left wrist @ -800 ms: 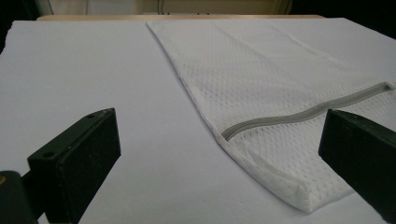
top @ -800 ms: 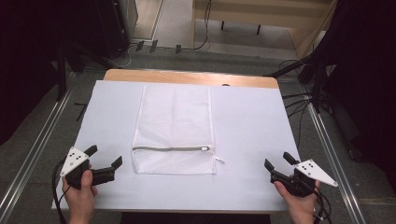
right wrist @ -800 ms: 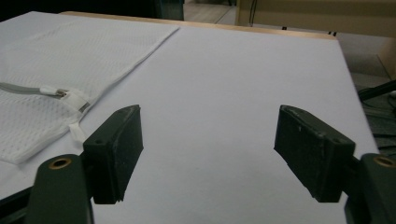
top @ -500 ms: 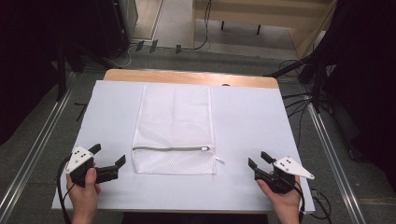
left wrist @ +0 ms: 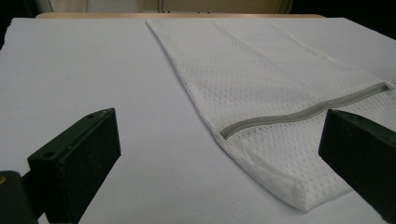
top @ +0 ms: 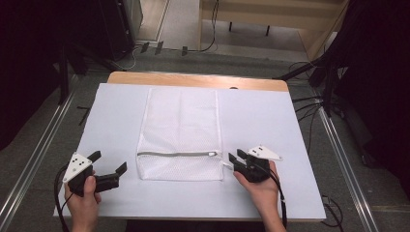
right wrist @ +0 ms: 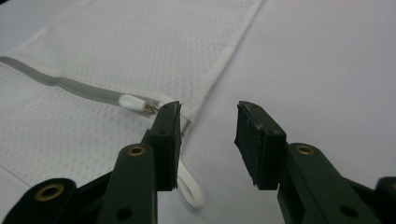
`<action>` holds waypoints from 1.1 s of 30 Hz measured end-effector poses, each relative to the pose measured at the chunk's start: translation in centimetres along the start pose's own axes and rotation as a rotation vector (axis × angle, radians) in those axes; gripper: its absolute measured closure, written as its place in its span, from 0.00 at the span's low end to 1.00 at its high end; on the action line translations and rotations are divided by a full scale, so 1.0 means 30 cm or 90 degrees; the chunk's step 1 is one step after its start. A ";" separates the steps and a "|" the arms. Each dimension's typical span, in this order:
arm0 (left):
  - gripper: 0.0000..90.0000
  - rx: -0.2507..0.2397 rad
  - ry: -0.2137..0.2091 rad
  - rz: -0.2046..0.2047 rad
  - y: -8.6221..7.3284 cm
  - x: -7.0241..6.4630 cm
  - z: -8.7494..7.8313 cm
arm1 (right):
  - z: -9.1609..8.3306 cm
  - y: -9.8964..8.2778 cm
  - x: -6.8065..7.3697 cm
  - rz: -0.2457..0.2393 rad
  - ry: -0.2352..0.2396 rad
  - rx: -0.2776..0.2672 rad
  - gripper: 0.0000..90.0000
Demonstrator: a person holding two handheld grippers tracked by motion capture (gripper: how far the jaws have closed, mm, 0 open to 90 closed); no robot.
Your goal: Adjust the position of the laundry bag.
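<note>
A white mesh bag lies flat on the white sheet, its grey zipper running across near the front end. My right gripper sits at the bag's right edge by the zipper's end. In the right gripper view its jaws stand apart with nothing between them; one jaw rests beside the white zipper pull and over a white cord loop. My left gripper is wide open on the sheet, left of the bag's front corner.
The white sheet covers a wooden table whose far edge shows bare. Metal rails run along the floor on both sides, with cables at the right and dark equipment behind.
My right gripper has moved left across the sheet, up to the zipper end of the bag. The left gripper has barely shifted.
</note>
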State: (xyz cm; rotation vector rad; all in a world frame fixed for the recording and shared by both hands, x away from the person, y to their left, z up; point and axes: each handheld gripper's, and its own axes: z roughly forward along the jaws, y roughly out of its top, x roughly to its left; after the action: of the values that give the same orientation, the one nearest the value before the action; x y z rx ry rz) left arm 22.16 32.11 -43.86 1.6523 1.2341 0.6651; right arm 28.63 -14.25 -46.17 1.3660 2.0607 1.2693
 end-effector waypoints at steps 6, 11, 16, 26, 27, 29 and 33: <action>0.00 -0.001 -0.009 -0.015 0.001 0.019 0.003 | 0.098 0.071 0.015 0.048 0.032 0.051 0.72; 0.00 0.000 -0.015 -0.018 0.003 0.019 0.006 | 0.150 0.092 0.021 0.086 0.037 0.099 0.67; 0.00 0.006 -0.018 -0.015 0.003 0.015 0.013 | 0.198 0.082 0.052 0.100 0.016 0.142 0.65; 0.00 0.010 -0.023 -0.006 0.002 0.005 0.017 | 0.201 0.072 0.090 0.067 0.002 0.158 0.95; 0.00 0.008 -0.024 -0.005 0.002 0.003 0.018 | 0.197 0.072 0.090 0.062 0.008 0.159 0.96; 0.00 0.008 -0.028 -0.002 0.001 0.002 0.018 | 0.187 0.071 0.088 0.057 0.016 0.167 0.97; 0.00 0.010 -0.034 -0.002 -0.001 0.001 0.021 | 0.145 0.050 0.068 0.046 0.033 0.178 0.97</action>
State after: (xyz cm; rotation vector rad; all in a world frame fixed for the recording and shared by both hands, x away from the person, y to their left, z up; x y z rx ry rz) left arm 22.70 31.91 -44.15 1.6701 1.2067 0.6063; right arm 31.53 -10.21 -46.89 1.5536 2.3122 1.0862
